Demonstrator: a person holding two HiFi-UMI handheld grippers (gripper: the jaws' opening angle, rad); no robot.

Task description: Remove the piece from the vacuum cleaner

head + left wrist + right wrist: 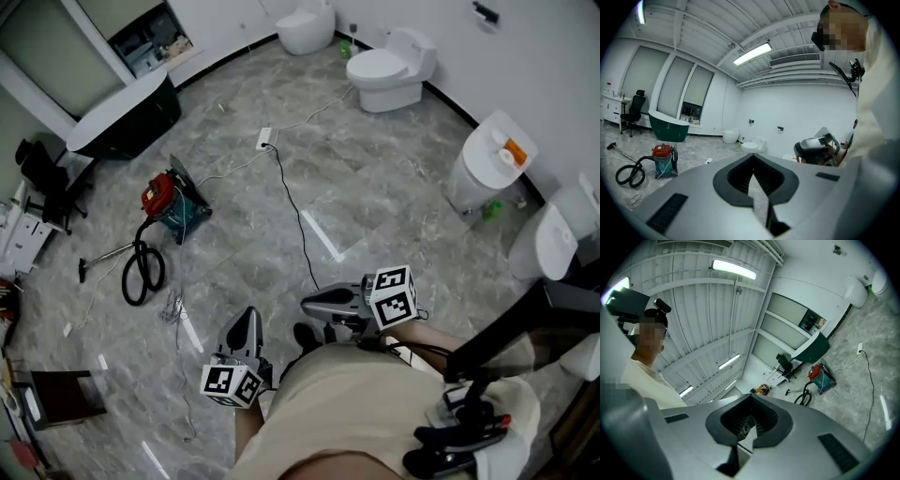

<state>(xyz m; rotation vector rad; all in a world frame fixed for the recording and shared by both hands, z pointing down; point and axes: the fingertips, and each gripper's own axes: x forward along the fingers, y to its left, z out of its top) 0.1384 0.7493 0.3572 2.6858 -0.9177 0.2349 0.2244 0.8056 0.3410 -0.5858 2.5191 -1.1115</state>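
two closed grippers, well apart from the vacuum cleaner

two grippers are held out in front of the person, both well apart from the vacuum cleaner (pixel 170 203) on the grey marble floor (pixel 375 178). the left gripper (pixel 246 321) is the nearer of the pair to the vacuum cleaner. its jaws are clenched together with nothing between them. the right gripper (pixel 309 303) sits on the far side of the left one from the vacuum cleaner. its jaws are also pressed together and empty.

between the grippers and the vacuum cleaner, a black hose (pixel 141 272) lies coiled in a loop on the floor, joined to the vacuum cleaner on its near side. a thin wand (pixel 105 255) runs from the hose away to the left.

the vacuum cleaner stands upright, with a red lid over a teal body. which part of it is the piece to come off cannot be told from here.

to the right of the vacuum cleaner, a black cable (pixel 292 211) trails across the floor, with a white tape strip (pixel 322 234) just beyond it. the cable leads up to a white power strip (pixel 265 139).

beyond the vacuum cleaner stands a dark green bathtub (pixel 127 117), and far off to the right a white toilet (pixel 389 66) sits against the wall.
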